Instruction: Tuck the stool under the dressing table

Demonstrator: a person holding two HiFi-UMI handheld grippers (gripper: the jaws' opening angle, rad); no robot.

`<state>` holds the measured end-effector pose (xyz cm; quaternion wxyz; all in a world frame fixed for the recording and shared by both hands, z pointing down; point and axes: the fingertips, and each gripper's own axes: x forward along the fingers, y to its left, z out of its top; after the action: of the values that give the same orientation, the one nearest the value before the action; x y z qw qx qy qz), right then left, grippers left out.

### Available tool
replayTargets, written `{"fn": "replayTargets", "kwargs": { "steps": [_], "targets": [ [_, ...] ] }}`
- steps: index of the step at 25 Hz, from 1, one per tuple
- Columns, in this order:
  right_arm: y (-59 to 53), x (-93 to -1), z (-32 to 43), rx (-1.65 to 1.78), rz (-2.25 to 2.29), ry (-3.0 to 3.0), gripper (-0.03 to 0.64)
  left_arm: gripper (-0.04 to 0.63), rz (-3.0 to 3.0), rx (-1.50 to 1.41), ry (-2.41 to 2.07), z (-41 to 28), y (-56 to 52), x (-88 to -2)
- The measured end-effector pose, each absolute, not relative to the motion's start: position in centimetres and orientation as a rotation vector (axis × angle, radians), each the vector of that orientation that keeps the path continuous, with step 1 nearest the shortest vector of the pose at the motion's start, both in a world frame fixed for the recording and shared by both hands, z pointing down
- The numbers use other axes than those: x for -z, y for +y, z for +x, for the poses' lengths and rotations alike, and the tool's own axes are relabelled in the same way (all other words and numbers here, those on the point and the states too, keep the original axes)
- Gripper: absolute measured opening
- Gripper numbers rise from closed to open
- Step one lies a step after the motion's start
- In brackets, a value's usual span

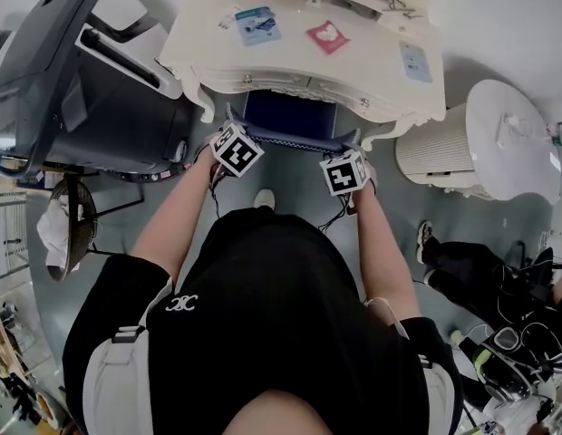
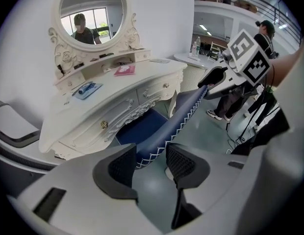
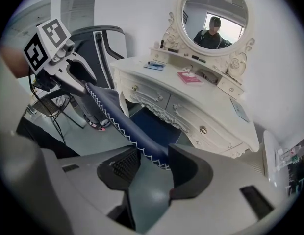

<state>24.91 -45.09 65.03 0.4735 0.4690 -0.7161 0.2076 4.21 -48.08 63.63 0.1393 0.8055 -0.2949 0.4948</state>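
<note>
- Step in hand: pushing the stool (image 1: 290,116) into the knee gap under the ornate white desk (image 1: 381,84). I judge it mid-push, not finished.
- Stool: navy padded seat with white zigzag stitching along the rim, standing on the floor at the middle of the desk's front edge. The far part of the seat is already beneath the desk top. The near rim sticks out past the front edge, toward the person.
- Left gripper (image 2: 153,161): jaws set wide and clamped on the left end of the seat's near rim. The rim runs right between the ribbed pads (image 2: 121,166).
- Right gripper (image 3: 156,164): same grip on the right end of that rim, with the padded edge pinched between its jaws. Both grippers angle steeply down from the person's outstretched arms.
- Desk top carries a blue booklet (image 1: 258,25) and a pink card (image 1: 328,36), with an oval mirror (image 2: 90,13) at the back. None of it is in the way.
- Round white side table (image 1: 508,130) stands off the desk's right end, clear of the stool's path.
- Next move, as I judge it: an even, level push with both grippers so the seat goes in square between the carved front legs. Let go once the near rim sits under the front edge.
- Risk: an uneven push could skew the stool into a desk leg.
</note>
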Motion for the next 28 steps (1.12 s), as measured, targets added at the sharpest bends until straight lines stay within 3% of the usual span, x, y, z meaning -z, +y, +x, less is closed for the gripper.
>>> {"fn": "replayTargets", "kwargs": {
  "steps": [11, 28],
  "targets": [
    [-50.7, -64.4, 26.2, -0.524, 1.233, -1.7, 0.179, 0.184, 2.368, -1.403, -0.778, 5.3, -54.0, -63.1],
    [-52.2, -64.4, 28.5, -0.507, 1.192, -1.704, 0.179, 0.199, 2.341, -1.301, -0.777, 7.6, -54.7, -63.6]
  ]
}}
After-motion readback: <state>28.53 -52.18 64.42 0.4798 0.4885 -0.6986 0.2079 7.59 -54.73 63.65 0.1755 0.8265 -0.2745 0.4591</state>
